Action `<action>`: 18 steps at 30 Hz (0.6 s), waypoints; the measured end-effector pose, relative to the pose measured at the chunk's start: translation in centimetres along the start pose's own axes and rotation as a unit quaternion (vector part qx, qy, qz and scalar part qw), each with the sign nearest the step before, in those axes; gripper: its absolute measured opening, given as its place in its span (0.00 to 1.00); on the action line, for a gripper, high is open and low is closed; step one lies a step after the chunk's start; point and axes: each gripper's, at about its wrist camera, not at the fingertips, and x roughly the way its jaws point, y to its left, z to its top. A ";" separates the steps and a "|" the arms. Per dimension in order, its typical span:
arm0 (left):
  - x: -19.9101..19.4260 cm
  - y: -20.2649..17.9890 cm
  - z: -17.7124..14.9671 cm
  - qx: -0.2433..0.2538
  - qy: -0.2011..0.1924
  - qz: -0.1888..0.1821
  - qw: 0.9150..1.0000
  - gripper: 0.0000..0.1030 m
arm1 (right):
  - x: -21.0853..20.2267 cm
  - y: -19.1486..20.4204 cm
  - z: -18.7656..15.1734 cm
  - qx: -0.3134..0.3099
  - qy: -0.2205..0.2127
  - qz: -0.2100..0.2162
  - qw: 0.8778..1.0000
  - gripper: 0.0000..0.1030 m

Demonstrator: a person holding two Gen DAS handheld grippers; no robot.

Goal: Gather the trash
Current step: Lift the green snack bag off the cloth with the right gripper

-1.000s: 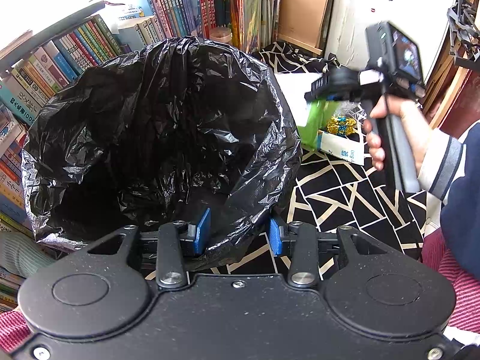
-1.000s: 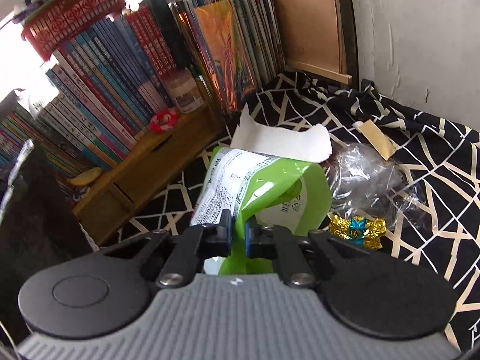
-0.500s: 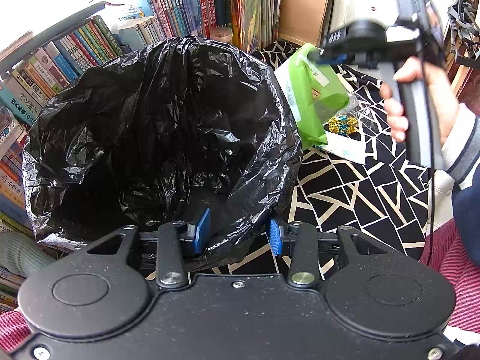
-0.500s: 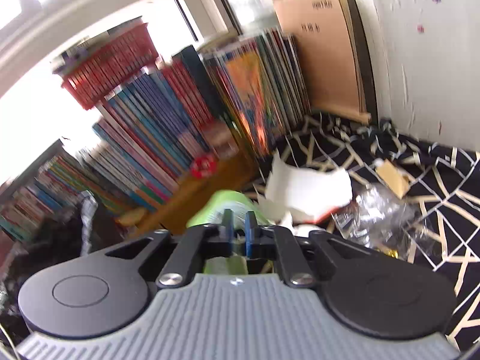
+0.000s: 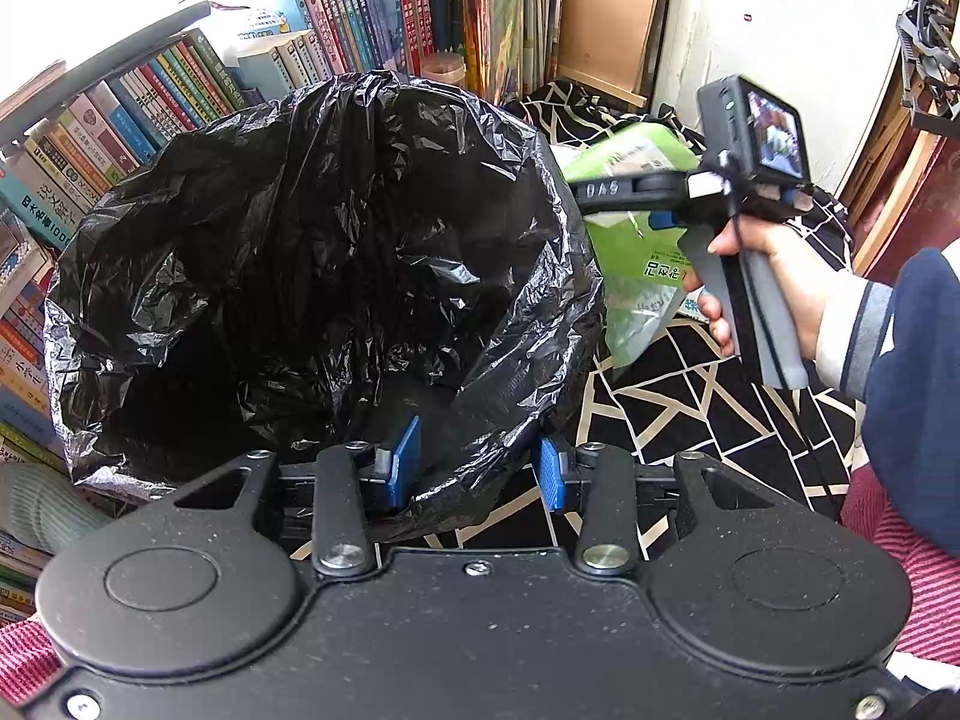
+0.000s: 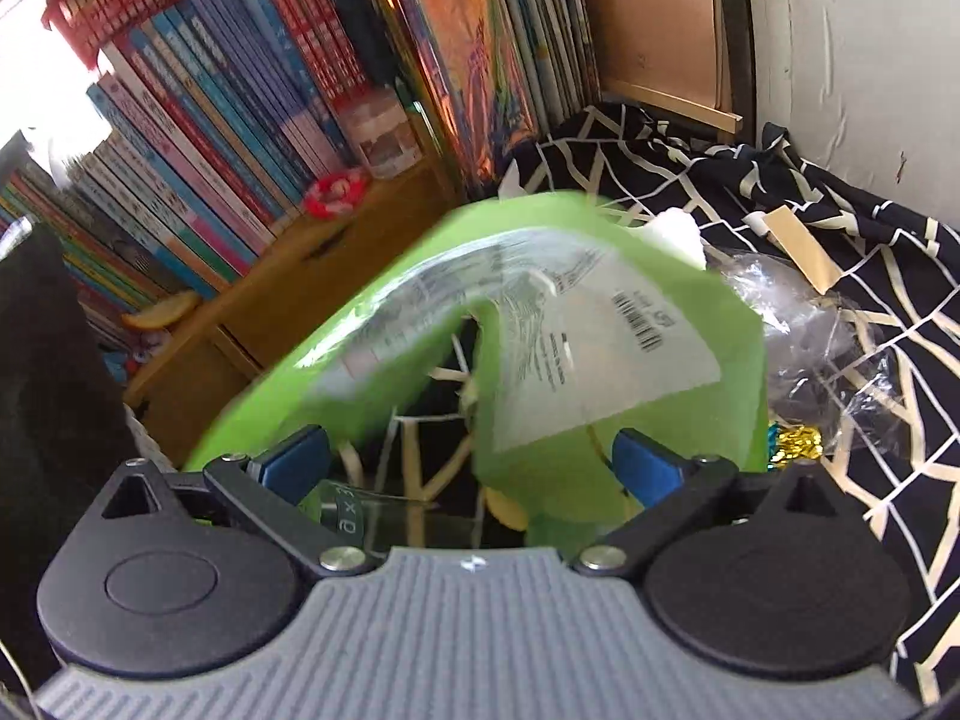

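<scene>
Dropping step: we are letting the green packet (image 5: pixel 636 240) go beside the black trash bag (image 5: pixel 312 276); judged from here, it hangs outside the rim, so we should carry it over the mouth first.
Left wrist view: our left claw (image 5: pixel 474 468) is clenched on the bag's near rim.
Right wrist view: our right claw (image 6: pixel 474 468) has just been opening and stands wide, the packet loose between its pads.
</scene>
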 end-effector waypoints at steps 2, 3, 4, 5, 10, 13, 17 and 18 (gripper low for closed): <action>0.0 0.0 0.0 0.000 0.000 0.000 1.000 0.38 | 0.6 -0.1 -0.3 -0.009 0.009 -0.020 1.000 1.00; 0.0 0.0 0.0 0.000 0.000 0.000 1.000 0.38 | 0.9 -0.2 -0.4 -0.009 0.015 -0.033 0.999 1.00; 0.0 0.0 0.0 0.000 0.000 0.000 1.000 0.38 | 1.2 -0.5 -0.4 -0.005 0.022 -0.044 0.999 1.00; 0.0 0.0 0.0 0.000 0.000 0.000 1.000 0.38 | 1.3 -0.8 -0.5 0.000 0.029 -0.045 0.999 1.00; 0.0 0.0 0.0 0.000 0.000 0.000 1.000 0.38 | 0.8 -0.7 -0.1 0.004 0.037 -0.055 0.998 0.31; 0.0 0.0 0.0 0.000 0.000 0.000 1.000 0.38 | -0.2 -0.3 0.3 0.011 0.020 -0.040 0.999 0.07; 0.0 0.0 0.0 0.000 0.000 0.000 1.000 0.38 | -2.2 0.7 1.1 0.006 -0.017 -0.006 1.000 0.06; 0.0 0.0 0.0 0.000 0.000 0.000 1.000 0.38 | -2.7 0.9 1.3 0.007 -0.023 0.002 1.000 0.06</action>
